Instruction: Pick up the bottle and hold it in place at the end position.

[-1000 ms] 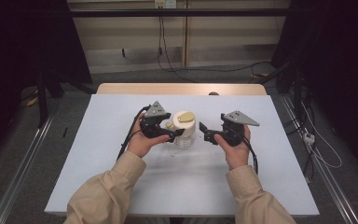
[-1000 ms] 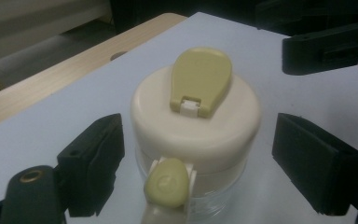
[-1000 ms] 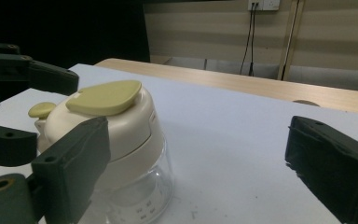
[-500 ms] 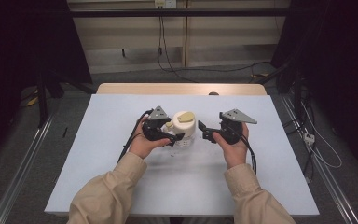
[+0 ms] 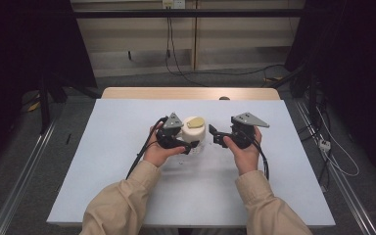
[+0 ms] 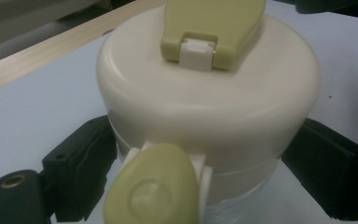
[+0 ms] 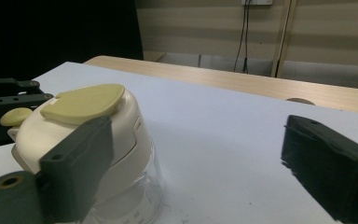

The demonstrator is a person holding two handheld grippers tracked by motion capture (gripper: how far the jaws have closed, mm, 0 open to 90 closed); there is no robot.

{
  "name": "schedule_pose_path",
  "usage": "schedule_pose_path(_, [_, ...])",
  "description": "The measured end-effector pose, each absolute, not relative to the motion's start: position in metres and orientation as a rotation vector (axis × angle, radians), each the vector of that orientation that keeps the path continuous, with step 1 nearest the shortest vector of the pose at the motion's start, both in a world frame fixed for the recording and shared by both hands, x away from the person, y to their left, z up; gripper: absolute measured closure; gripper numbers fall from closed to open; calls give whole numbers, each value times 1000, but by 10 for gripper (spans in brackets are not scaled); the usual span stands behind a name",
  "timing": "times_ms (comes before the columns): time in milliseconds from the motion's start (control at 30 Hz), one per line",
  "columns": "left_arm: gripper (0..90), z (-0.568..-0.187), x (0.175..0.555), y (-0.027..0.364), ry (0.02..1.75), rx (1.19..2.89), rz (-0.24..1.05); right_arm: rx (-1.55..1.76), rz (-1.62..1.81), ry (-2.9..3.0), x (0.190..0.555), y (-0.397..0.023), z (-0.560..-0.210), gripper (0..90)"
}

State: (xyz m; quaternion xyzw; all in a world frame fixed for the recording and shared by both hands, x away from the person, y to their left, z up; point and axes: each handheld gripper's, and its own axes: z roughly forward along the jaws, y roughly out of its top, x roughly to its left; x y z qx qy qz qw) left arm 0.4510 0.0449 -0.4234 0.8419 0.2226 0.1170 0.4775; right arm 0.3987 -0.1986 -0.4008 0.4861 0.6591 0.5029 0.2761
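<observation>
Clear glass jar with a cream plastic lid and olive flip tab (image 5: 194, 130) standing near the middle of the white worktop (image 5: 103, 147). Left gripper (image 5: 188, 146): fingers straddle the lid, just opening, grip unclear. Right gripper (image 5: 214, 135): fingers wide apart, empty, just beside the jar

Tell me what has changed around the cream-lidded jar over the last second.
The left gripper has come down slightly beside the jar, and its jaws have just been opening; in the left gripper view they flank the cream lid on both sides, and whether the pads press on it cannot be told. The right gripper stayed open, apart from the jar. The jar itself sits where it was on the table.
</observation>
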Motion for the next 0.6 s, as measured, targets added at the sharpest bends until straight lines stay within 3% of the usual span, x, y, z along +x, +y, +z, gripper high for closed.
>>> schedule_pose_path(133, [110,-424,451,45,544,2050,285,1307,1351,1775,401,-198,-401,191])
schedule_pose_path(433, [110,-424,451,45,541,2050,285,1208,1352,1844,403,-192,-393,782])
schedule_pose_path(600, [110,-424,451,45,537,2051,287,1168,1367,1883,402,-188,-393,900])
